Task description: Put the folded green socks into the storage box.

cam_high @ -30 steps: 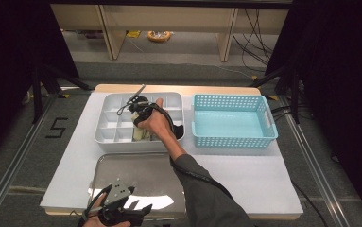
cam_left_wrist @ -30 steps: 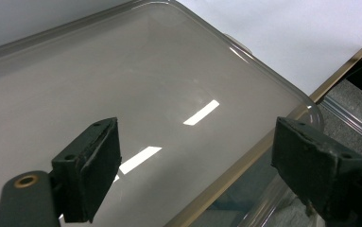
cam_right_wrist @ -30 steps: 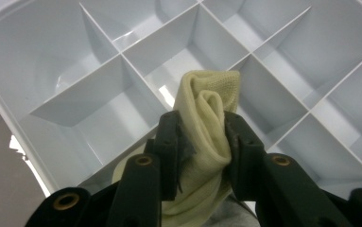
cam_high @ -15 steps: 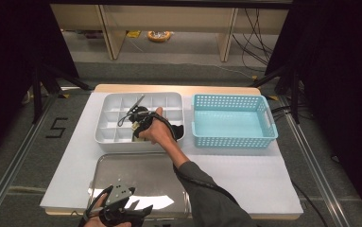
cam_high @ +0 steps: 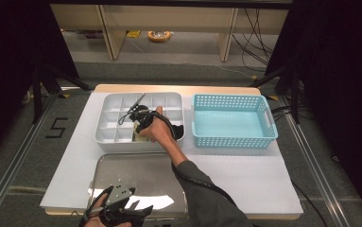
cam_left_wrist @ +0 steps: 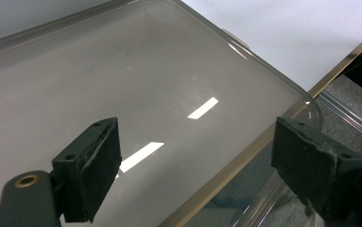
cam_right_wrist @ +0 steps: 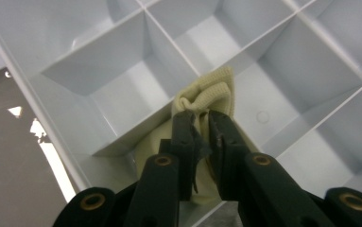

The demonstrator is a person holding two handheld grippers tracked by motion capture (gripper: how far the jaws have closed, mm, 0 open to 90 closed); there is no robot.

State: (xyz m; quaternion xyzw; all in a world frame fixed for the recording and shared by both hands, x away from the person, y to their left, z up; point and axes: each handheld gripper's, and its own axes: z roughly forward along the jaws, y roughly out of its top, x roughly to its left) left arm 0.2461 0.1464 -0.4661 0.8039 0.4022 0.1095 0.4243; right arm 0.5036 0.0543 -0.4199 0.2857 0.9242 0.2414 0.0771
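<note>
Overhead, white table [cam_high: 263, 175] — grey carpet floor [cam_high: 22, 161], dark curtains [cam_high: 8, 61].

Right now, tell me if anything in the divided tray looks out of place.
The cream cloth is bunched up and draped over a divider of the white divided tray rather than lying in one compartment. The right tongs are pinched shut on it.

Cloth [cam_right_wrist: 206, 97] lower part: hidden behind the right gripper [cam_right_wrist: 202, 124] jaws and a divider.
Left gripper [cam_high: 122, 210]: cut off by the high view's bottom edge.
Metal tray [cam_left_wrist: 169, 85]: cropped at the left gripper view's edges.
</note>
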